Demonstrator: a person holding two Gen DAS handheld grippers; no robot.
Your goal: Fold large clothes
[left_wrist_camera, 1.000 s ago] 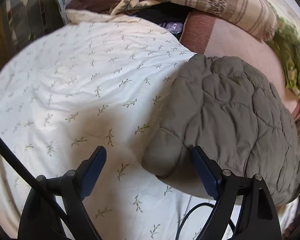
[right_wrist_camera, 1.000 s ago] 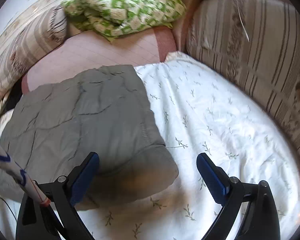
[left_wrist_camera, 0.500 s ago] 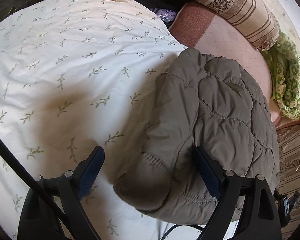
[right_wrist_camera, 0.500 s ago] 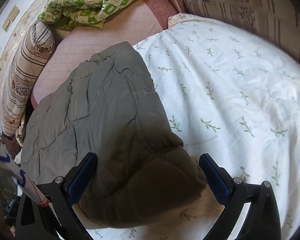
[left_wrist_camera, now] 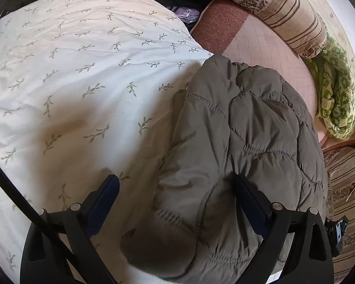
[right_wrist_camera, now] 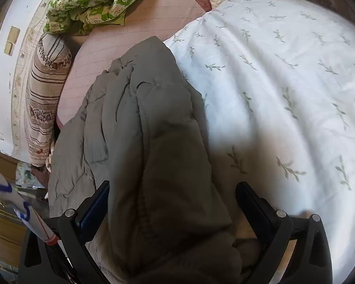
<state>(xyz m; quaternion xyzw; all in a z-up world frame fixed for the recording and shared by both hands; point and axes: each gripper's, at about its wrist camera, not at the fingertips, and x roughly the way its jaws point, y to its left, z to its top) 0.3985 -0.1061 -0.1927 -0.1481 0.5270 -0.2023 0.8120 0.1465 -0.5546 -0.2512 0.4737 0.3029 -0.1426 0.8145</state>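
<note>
The grey quilted jacket (left_wrist_camera: 248, 142) lies on the leaf-print duvet (left_wrist_camera: 82, 82) of the bed, long axis running near to far. Its near end sits between the spread jaws of the left gripper (left_wrist_camera: 177, 203) and right gripper (right_wrist_camera: 172, 203), neither pinching it

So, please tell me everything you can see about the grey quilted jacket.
The grey quilted jacket is olive-grey, puffy, with wavy stitch lines and a ribbed elastic hem. It looks like padded synthetic cloth. It lies bunched lengthwise on the white leaf-print duvet, its far end reaching the pink mattress. Its near end sits between the fingers of the open left gripper and open right gripper.
</note>
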